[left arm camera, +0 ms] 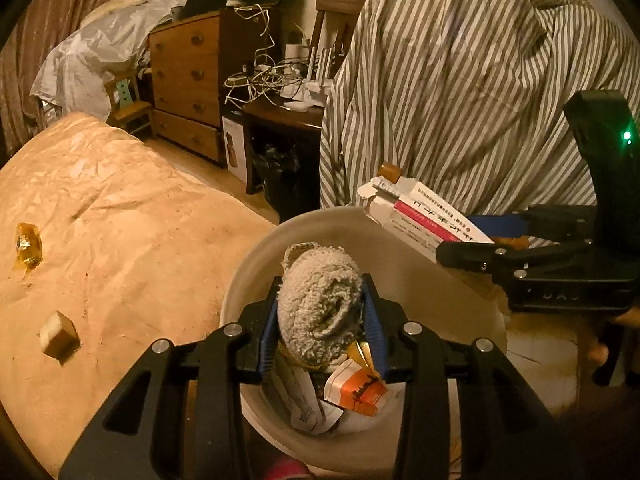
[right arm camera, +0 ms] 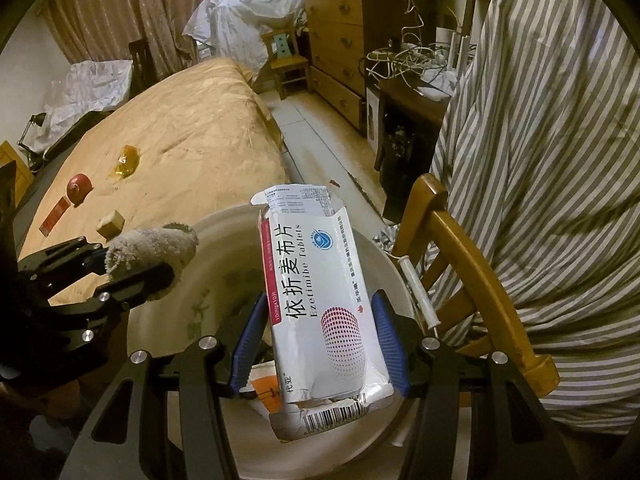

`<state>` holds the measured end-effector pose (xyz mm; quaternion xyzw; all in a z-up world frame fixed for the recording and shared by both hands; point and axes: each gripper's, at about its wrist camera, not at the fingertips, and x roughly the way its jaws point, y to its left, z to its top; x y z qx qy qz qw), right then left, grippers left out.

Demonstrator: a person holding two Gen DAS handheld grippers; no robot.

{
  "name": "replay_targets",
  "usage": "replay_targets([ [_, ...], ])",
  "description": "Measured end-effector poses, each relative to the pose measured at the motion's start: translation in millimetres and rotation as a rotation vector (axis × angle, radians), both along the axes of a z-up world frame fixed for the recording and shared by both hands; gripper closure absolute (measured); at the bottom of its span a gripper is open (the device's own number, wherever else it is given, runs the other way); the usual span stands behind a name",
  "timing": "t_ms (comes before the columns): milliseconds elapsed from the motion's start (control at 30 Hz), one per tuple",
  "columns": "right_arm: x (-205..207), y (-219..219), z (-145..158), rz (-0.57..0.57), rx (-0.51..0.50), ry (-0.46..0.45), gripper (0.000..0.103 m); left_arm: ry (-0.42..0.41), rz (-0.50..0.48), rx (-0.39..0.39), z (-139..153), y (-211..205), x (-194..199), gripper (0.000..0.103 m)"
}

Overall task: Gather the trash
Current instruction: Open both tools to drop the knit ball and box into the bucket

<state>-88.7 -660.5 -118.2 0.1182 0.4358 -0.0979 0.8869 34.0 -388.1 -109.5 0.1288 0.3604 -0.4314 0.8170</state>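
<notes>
We hold both claws over the bin [left arm camera: 256,264]: left claw [left arm camera: 324,312] clamped on rolled rag [left arm camera: 320,312], right claw [right arm camera: 320,344] on Ezetimibe box [right arm camera: 324,304]; neither dropped yet. Amber wrapper [left arm camera: 28,246] & wood block [left arm camera: 60,336] left on bed beside bin.

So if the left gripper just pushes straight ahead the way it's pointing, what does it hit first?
Likely the far inner wall of the white bin. The left gripper, shut on the rolled towel, points across the bin's mouth. The right gripper's medicine box sits off to the side; depth is unclear.

Tablet box [right arm camera: 326,300] (flaps torn) above white bin [right arm camera: 192,320]
</notes>
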Motion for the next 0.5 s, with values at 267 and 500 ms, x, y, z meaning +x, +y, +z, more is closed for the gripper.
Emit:
replay_targets([
  [267, -2.2, 7.1, 4.9, 0.004, 0.007, -0.013, 0.045, 0.002, 0.005, 0.004, -1.0, -0.7, 0.8, 0.064],
  [500, -7.8, 2.2, 11.5, -0.019, 0.033, -0.054, 0.043, -0.015, 0.042, -0.013, 1.4, 7.8, 6.3, 0.027],
])
